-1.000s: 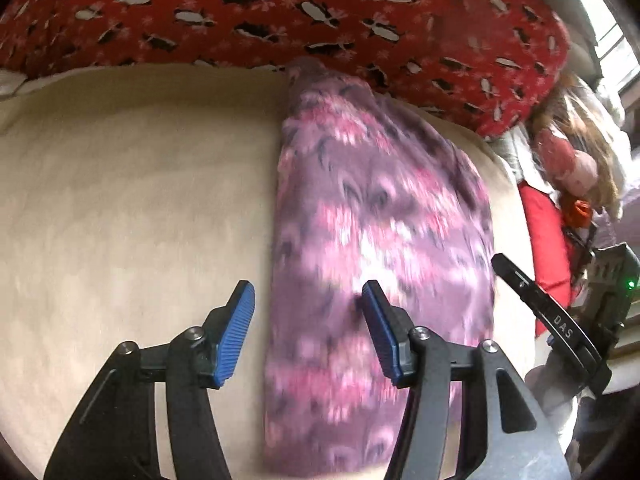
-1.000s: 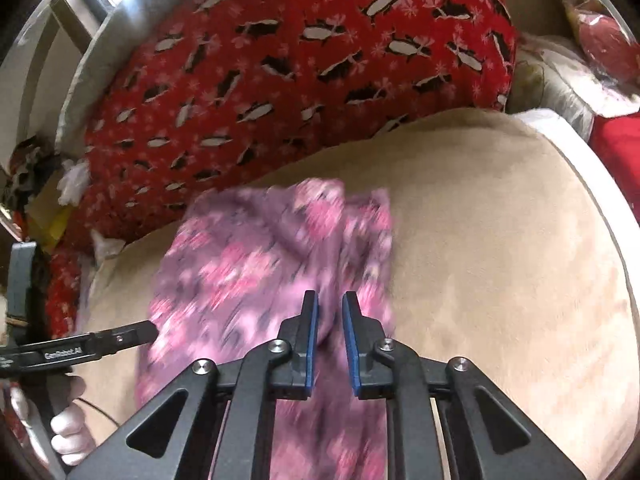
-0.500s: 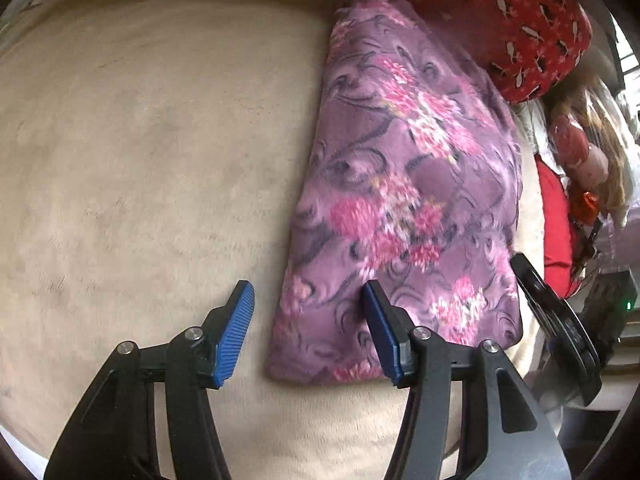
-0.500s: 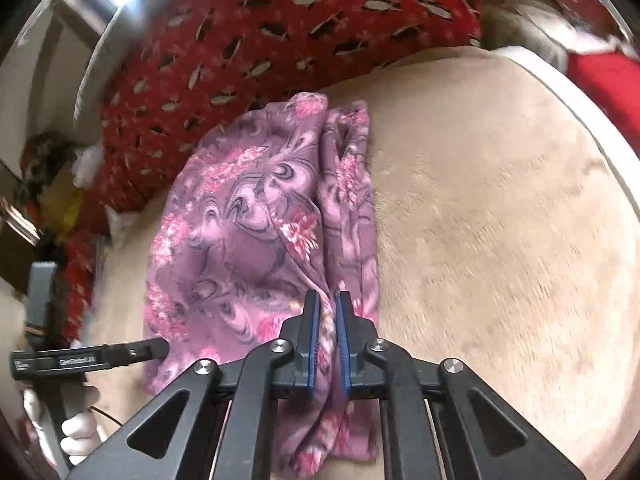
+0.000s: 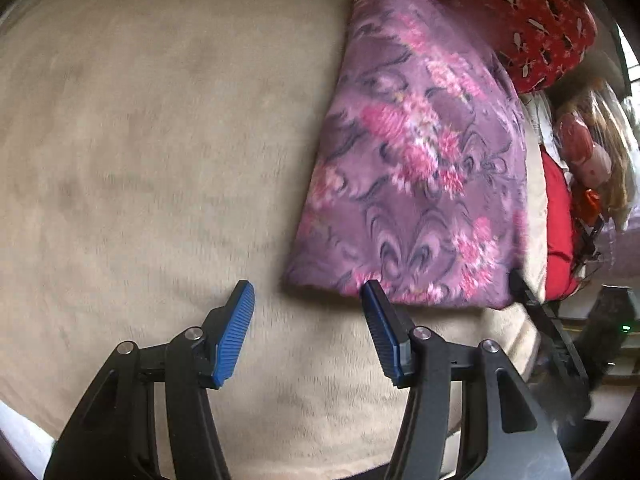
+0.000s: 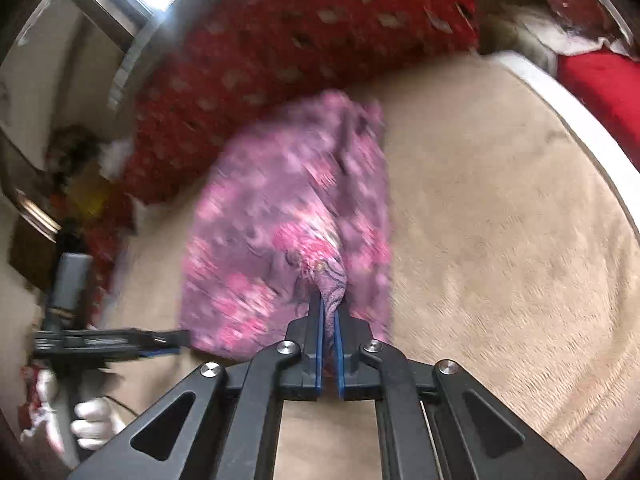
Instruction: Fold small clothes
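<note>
A purple garment with pink flowers [image 5: 416, 184] lies folded lengthwise on the beige blanket [image 5: 140, 140]. My left gripper [image 5: 307, 292] is open at the garment's near hem. Its right pad [image 5: 380, 328] meets that hem, and only the garment's near corner and blanket show between the fingers. In the right wrist view my right gripper [image 6: 328, 304] is shut on a pinched-up fold of the garment [image 6: 280, 216] at its near edge. The left gripper [image 6: 160, 338] shows there at the garment's near left corner, held by a white-gloved hand [image 6: 92, 420].
A red pillow with a penguin print [image 5: 540, 12] lies behind the garment. A red cushion [image 5: 558, 220] and a doll [image 5: 580, 148] sit past the bed's right side. The white bed edge [image 6: 560, 100] runs at the right of the right wrist view.
Both grippers have drawn back along the garment to its near hem. The right jaws, slightly apart before, have closed on a fold of cloth. The left jaws kept their width.
</note>
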Available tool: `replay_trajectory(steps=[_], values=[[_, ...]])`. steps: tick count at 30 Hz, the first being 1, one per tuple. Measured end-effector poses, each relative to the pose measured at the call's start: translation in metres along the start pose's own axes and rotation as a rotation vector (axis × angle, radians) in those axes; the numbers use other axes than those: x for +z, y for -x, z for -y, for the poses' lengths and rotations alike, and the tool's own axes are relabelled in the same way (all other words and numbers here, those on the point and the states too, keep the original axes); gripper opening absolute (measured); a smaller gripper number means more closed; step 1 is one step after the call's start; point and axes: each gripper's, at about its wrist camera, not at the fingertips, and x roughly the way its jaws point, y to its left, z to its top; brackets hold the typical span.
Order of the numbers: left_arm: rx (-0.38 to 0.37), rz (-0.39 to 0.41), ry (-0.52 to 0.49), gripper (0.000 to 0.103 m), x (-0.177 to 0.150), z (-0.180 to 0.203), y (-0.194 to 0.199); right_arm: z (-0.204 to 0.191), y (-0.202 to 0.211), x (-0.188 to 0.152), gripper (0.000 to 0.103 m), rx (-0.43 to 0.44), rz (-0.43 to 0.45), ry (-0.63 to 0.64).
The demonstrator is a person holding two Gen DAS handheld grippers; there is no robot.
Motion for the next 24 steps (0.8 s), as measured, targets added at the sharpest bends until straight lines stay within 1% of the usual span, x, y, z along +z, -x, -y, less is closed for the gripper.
replay_trajectory(steps=[1,3,6,7,9,14,16,18,20,21,22,23,24], values=[[-0.006,-0.007,0.005,0.055,-0.003,-0.002,0.001,-0.004,-0.006,-0.003,0.004,-0.038,-0.020,0.023],[-0.006,-0.012,-0.001,0.055,-0.011,-0.006,0.004,-0.009,-0.005,-0.008,0.004,-0.070,-0.016,0.041],[-0.006,-0.001,-0.016,0.055,-0.016,-0.009,0.012,-0.014,0.002,-0.007,0.006,-0.080,-0.008,0.030],[-0.014,0.004,-0.015,0.055,-0.018,-0.011,0.016,-0.019,0.006,-0.005,0.009,-0.088,-0.003,0.036],[-0.031,0.010,-0.005,0.055,-0.019,-0.016,0.021,-0.028,0.014,-0.004,0.009,-0.107,0.006,0.067],[-0.056,0.011,-0.002,0.055,-0.014,-0.021,0.029,-0.036,0.020,-0.001,0.010,-0.148,0.025,0.110],[-0.062,0.024,-0.010,0.055,-0.005,-0.018,0.032,-0.037,0.018,0.005,0.010,-0.156,0.028,0.120],[-0.067,0.032,-0.014,0.055,0.006,-0.015,0.036,-0.034,0.018,0.016,0.016,-0.136,0.043,0.107],[-0.069,0.061,-0.017,0.055,0.023,-0.006,0.040,-0.023,0.018,0.036,0.031,-0.073,0.076,0.048],[-0.071,0.071,-0.017,0.055,0.030,-0.003,0.041,-0.019,0.017,0.044,0.036,-0.050,0.089,0.020],[-0.072,0.078,-0.018,0.055,0.041,0.002,0.040,-0.012,0.013,0.055,0.047,-0.017,0.100,-0.021],[-0.073,0.080,-0.015,0.055,0.050,0.006,0.037,-0.007,0.007,0.064,0.049,0.007,0.103,-0.053],[-0.073,0.080,-0.012,0.055,0.057,0.009,0.033,-0.004,0.000,0.071,0.049,0.018,0.101,-0.072]])
